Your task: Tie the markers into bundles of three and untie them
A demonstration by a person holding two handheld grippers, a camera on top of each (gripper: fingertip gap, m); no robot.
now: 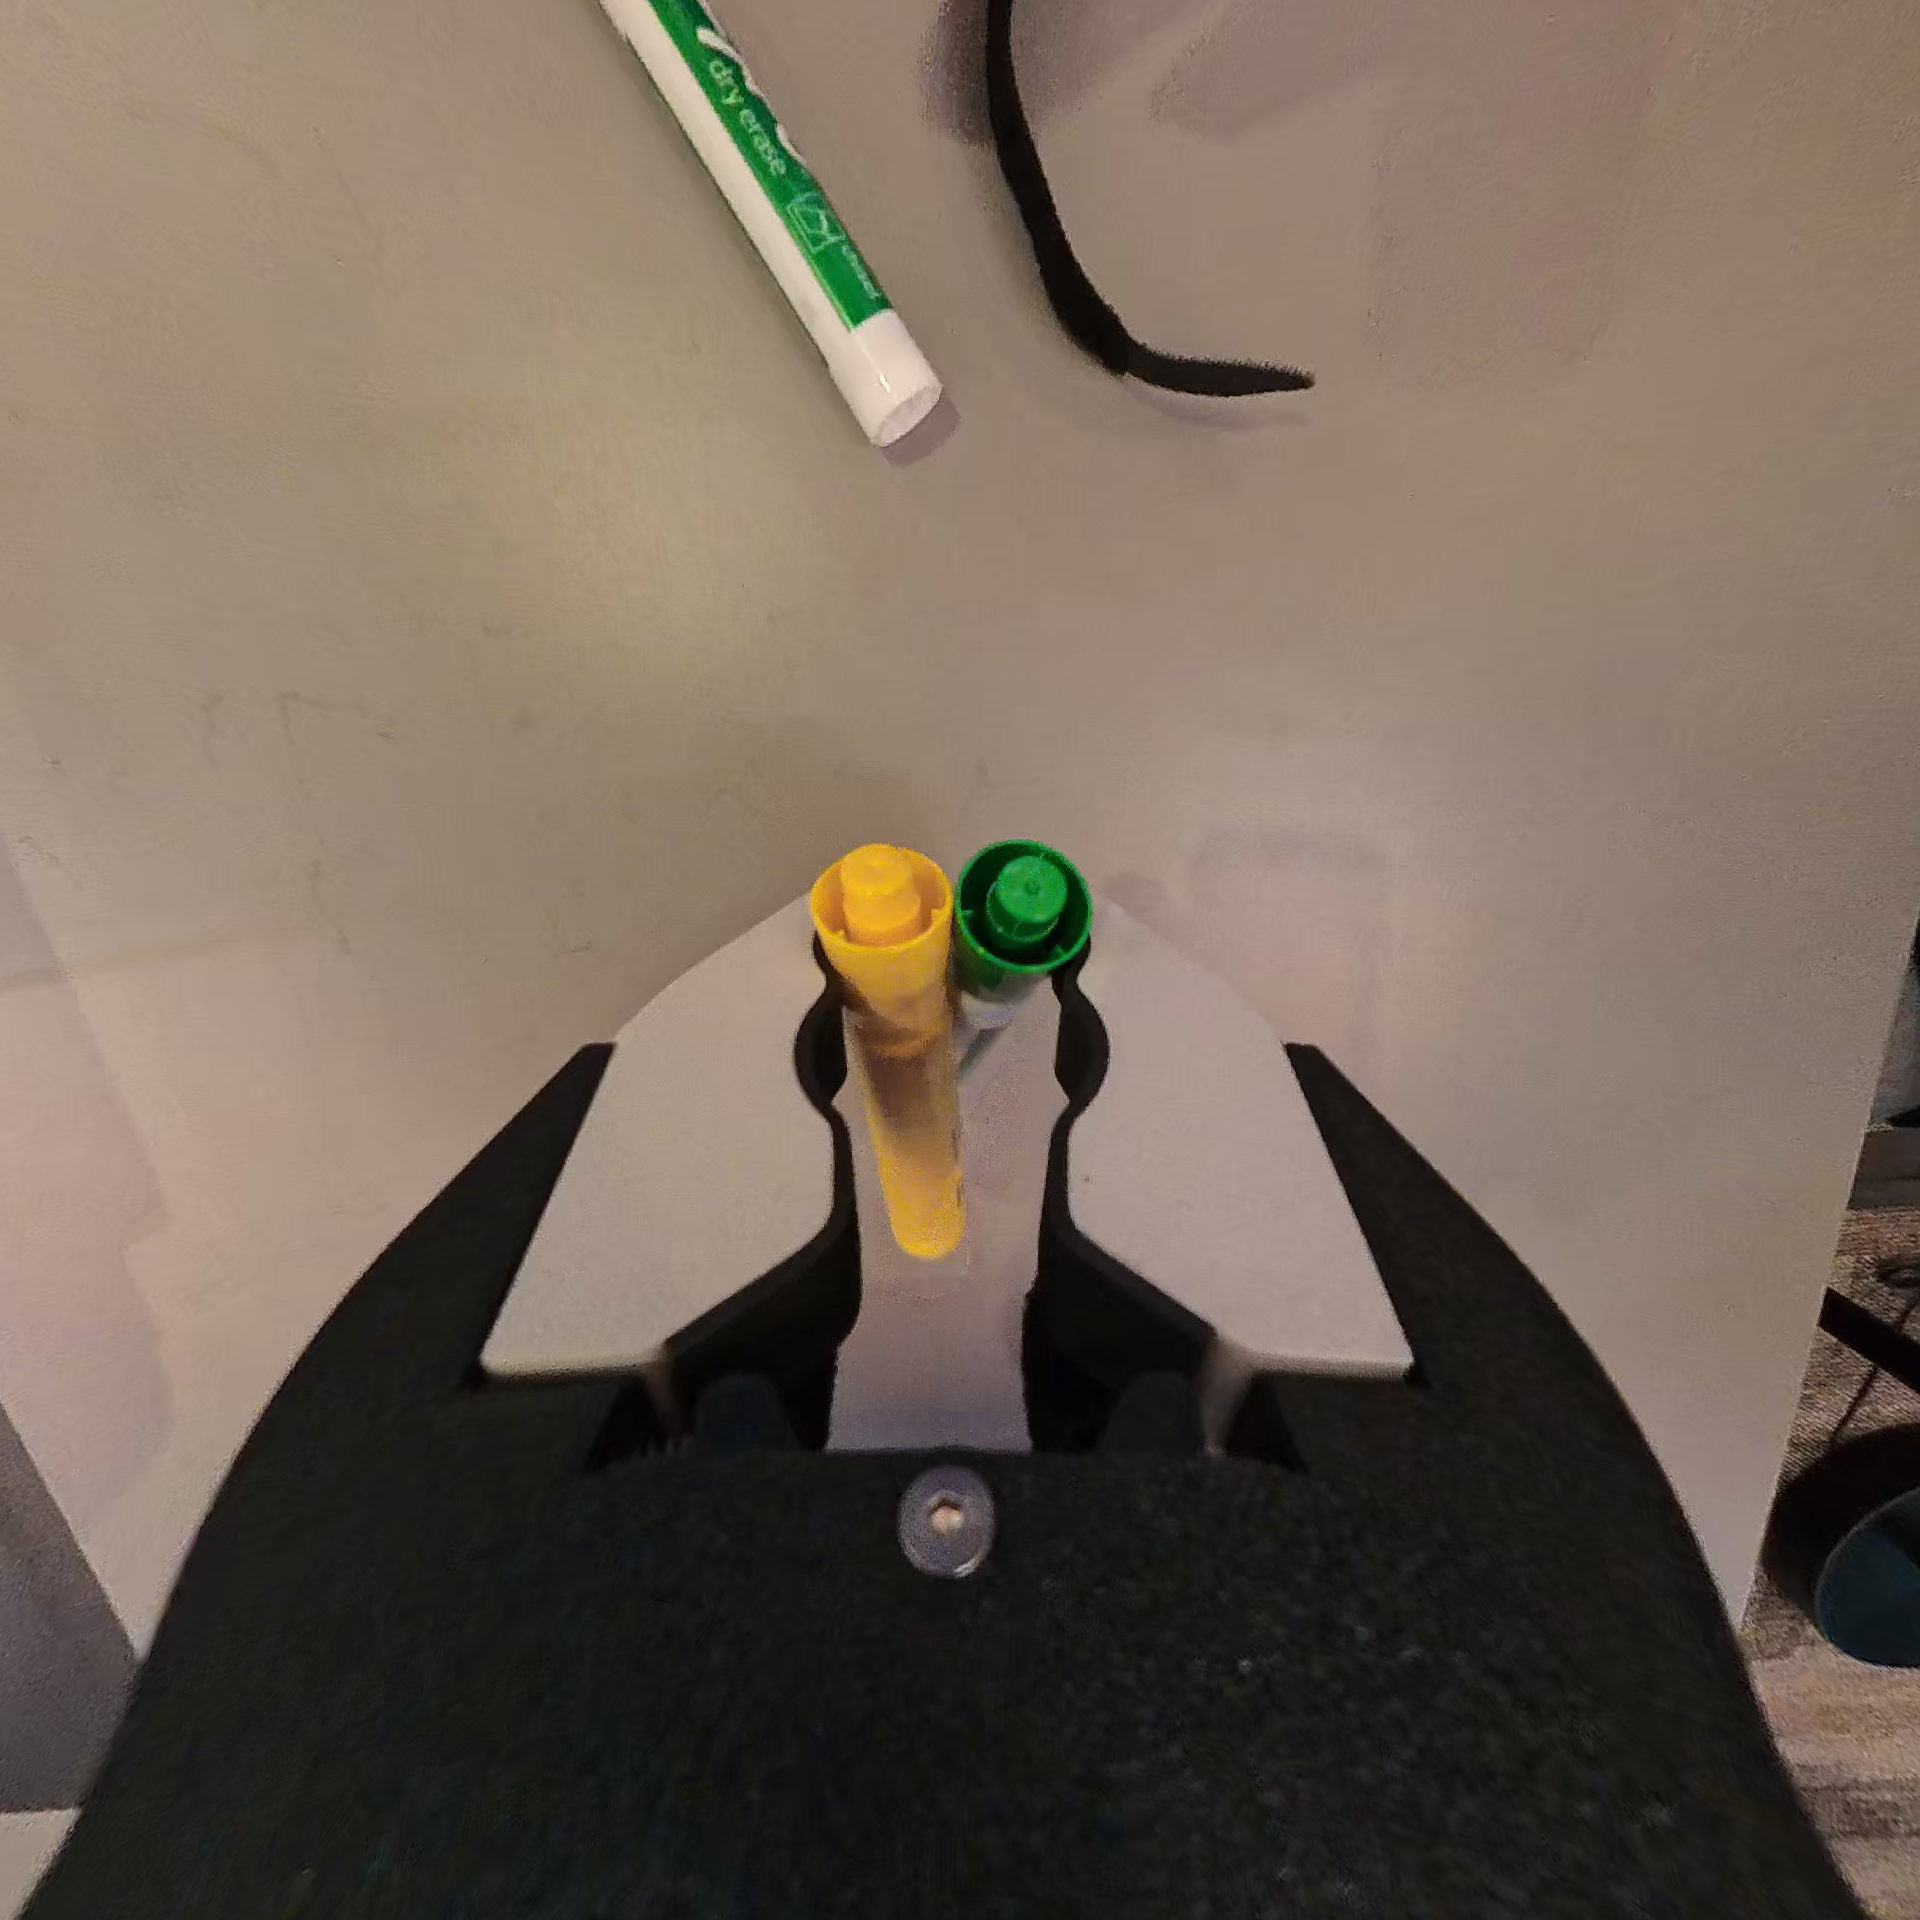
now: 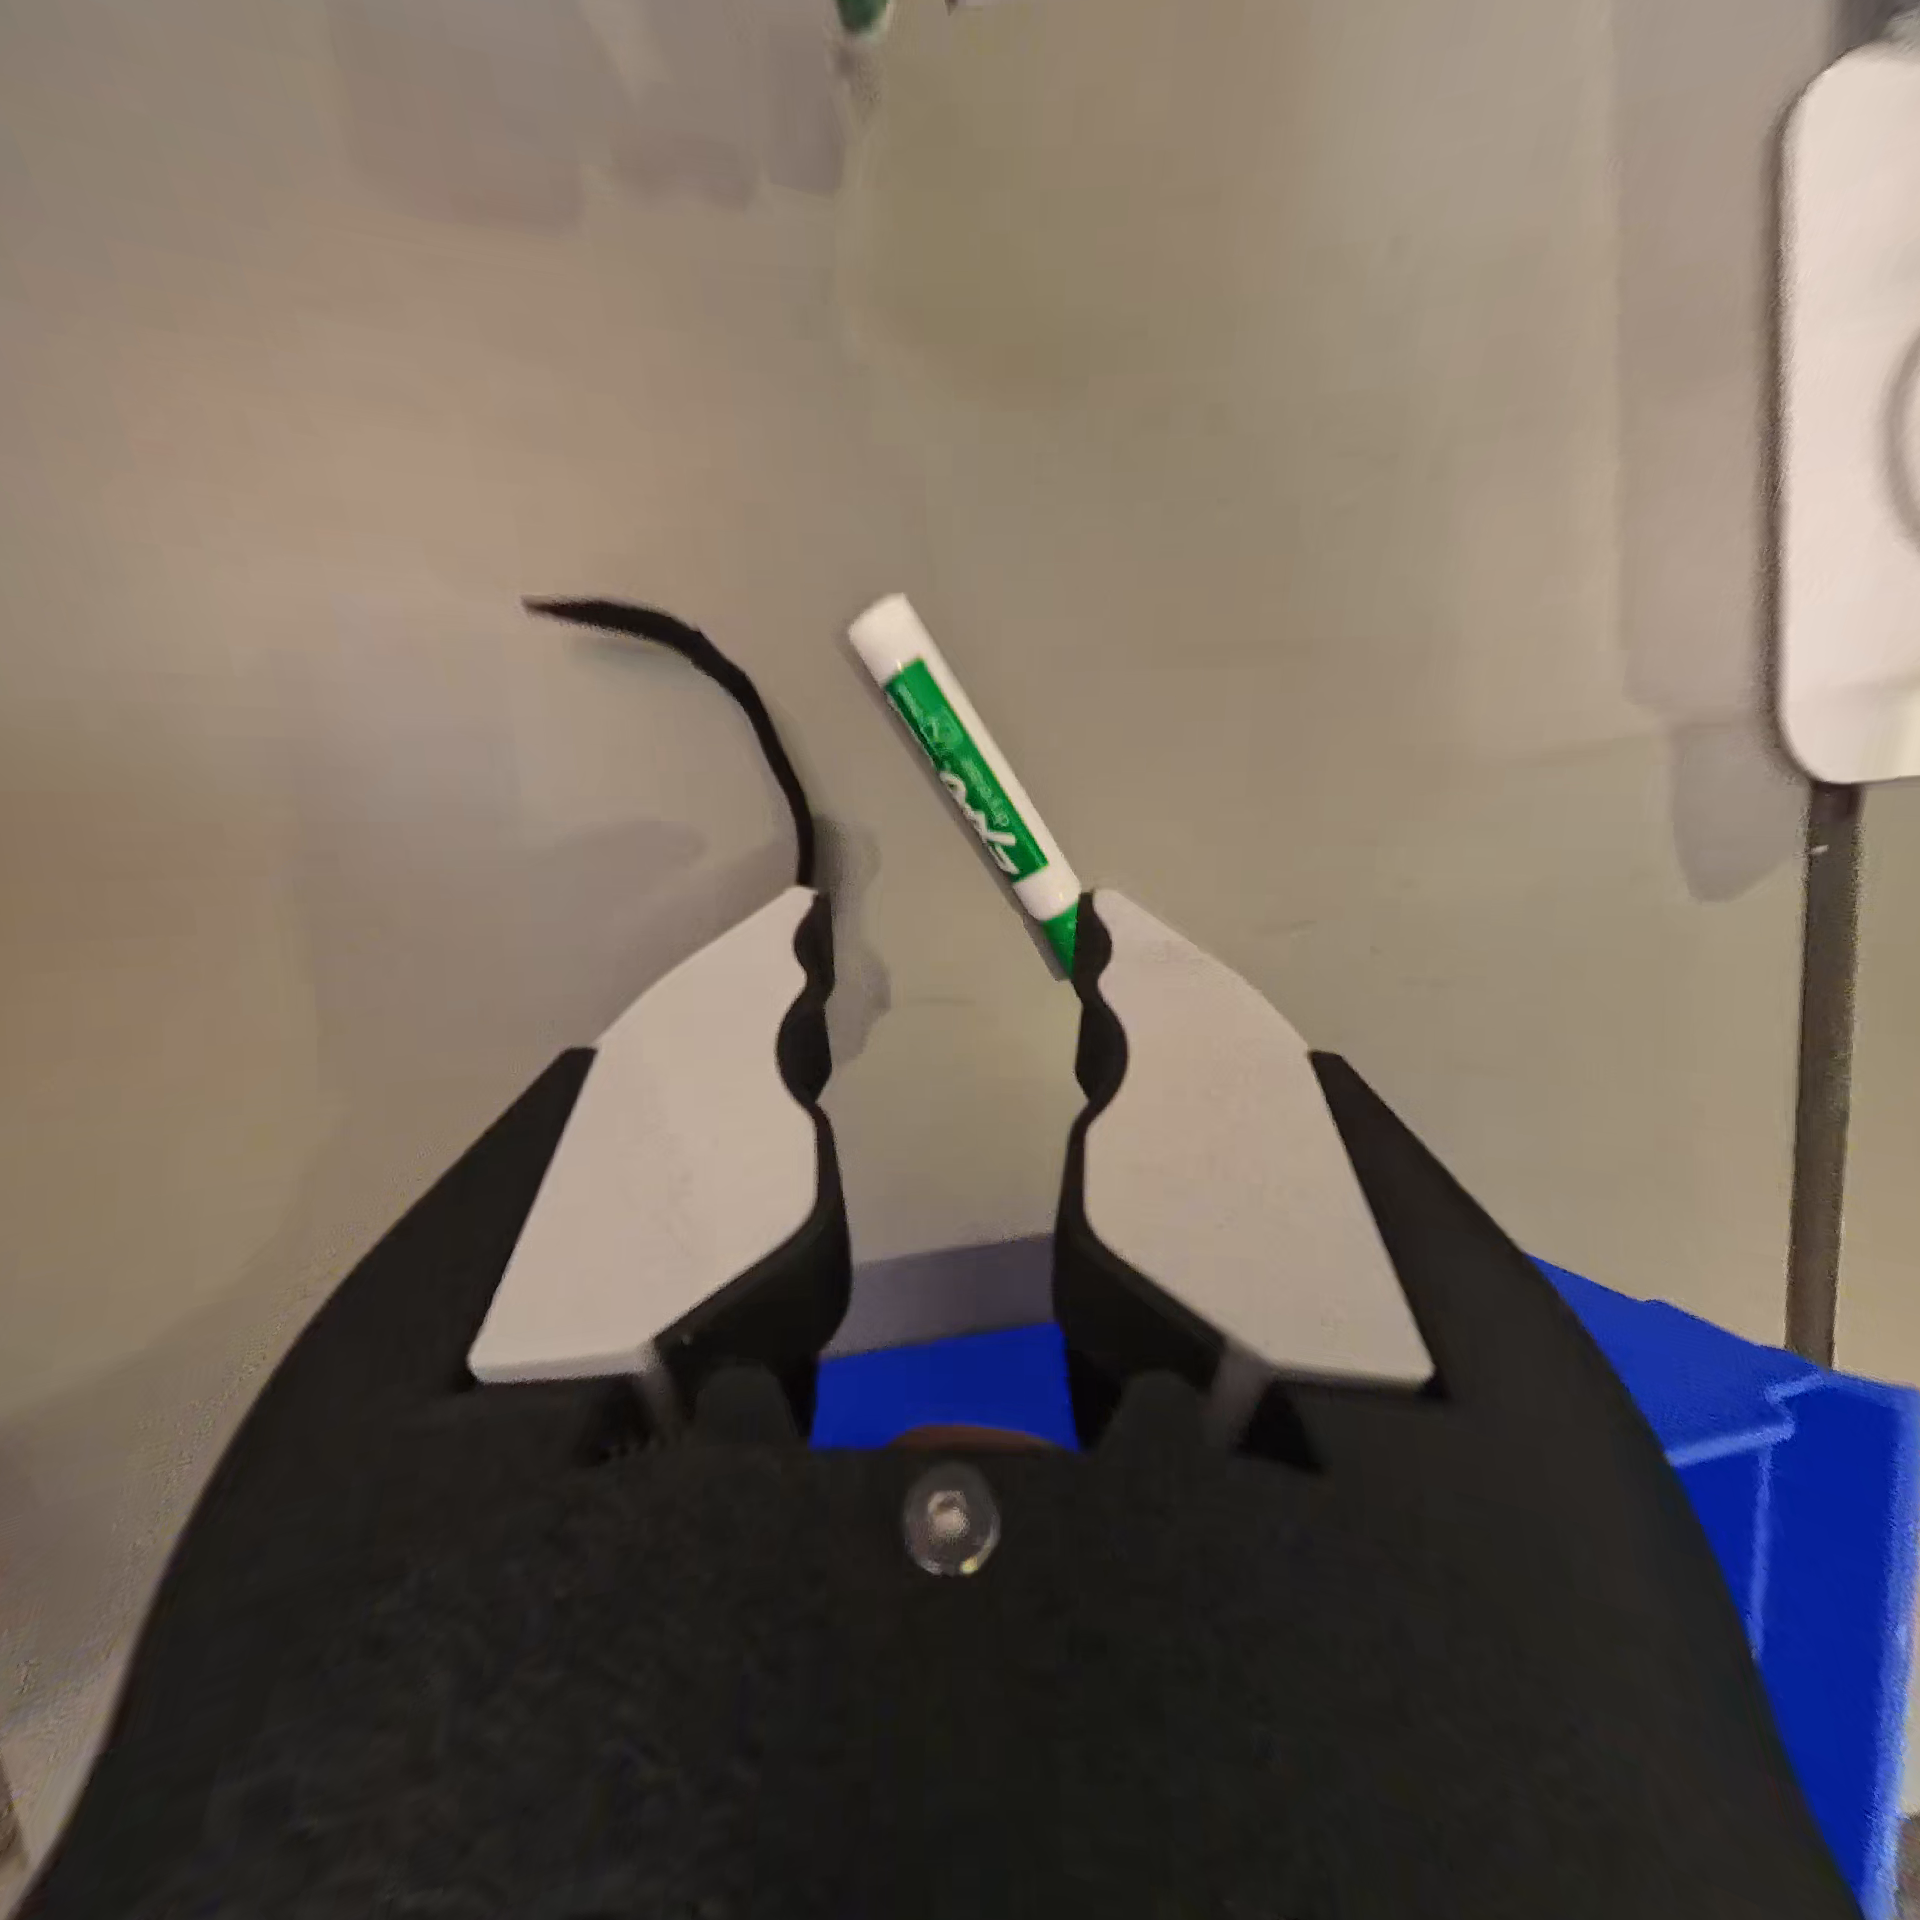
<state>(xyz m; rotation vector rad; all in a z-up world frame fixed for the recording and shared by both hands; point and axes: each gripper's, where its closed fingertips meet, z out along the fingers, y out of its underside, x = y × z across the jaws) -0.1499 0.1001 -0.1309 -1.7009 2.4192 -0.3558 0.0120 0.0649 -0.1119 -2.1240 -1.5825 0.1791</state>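
Note:
My left gripper is shut on two markers that point forward side by side: a yellow marker on the left and a green-capped marker on the right, held above the pale table. A third, white-and-green marker lies loose on the table ahead, with a black strap curved to its right. In the right wrist view, my right gripper is open and empty. The loose marker lies just ahead, its near end by the right fingertip. The strap runs to the left fingertip.
A white device stands at the right edge of the table on a grey post. A blue bin sits below my right gripper. The table's right edge drops to the floor with dark objects. Some 15 cm of space lies between my two pairs of fingers.

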